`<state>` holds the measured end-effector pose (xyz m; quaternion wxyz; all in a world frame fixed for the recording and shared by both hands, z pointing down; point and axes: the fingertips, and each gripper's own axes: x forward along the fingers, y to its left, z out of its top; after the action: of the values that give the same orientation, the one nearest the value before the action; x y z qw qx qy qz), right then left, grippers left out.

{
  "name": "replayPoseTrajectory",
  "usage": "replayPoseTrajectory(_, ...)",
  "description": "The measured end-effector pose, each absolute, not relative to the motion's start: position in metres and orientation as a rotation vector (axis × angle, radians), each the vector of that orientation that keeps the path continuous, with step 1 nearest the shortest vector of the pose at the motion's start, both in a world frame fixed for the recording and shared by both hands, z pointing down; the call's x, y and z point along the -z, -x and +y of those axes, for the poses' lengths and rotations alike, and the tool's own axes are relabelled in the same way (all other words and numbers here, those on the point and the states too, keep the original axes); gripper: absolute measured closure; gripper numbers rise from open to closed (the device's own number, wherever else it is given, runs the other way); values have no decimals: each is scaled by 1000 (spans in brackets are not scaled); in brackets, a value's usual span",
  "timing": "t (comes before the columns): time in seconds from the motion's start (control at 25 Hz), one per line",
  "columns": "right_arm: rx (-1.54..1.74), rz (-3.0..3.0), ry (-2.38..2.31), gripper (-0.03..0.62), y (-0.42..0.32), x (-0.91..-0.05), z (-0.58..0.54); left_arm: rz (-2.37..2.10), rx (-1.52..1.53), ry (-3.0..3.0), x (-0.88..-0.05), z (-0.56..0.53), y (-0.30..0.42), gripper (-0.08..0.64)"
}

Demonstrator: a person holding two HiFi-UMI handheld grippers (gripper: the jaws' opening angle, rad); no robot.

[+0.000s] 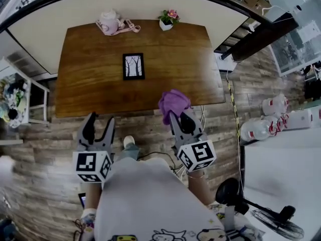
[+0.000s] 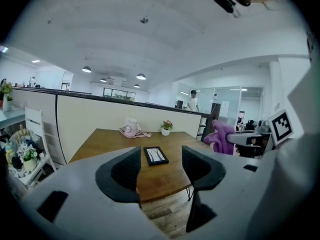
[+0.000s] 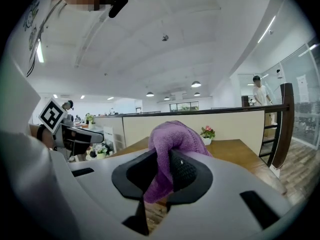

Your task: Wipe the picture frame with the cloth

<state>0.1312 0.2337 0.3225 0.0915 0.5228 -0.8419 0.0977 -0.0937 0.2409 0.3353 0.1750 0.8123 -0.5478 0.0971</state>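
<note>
Purple fuzzy cloth (image 3: 175,139) clamped between the jaws of the right gripper (image 1: 179,115), bunched above the fingertips, at the near edge of the brown wooden table (image 1: 90,84). Left gripper (image 1: 102,118) spread wide with nothing between its jaws, over the wood-plank floor (image 1: 60,134) just short of the table. Small black-rimmed picture frame (image 1: 134,66) flat near the table's middle, well apart from both grippers. Pink teapot-like ornament (image 1: 110,23) and white pot of pink flowers (image 1: 168,19) by the far edge.
</note>
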Motion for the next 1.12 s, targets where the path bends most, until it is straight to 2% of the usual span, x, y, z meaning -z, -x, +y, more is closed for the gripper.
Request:
replayPoseTrajectory(0.48, -332, -2412, -1580, 540, -107, -333, 202, -1479, -278, -2296, -349, 206, 123, 327)
replayPoseTrajectory(1.12, -388, -2377, -1588, 540, -128, -355, 120, -1485, -300, -2250, -367, 132, 114, 321)
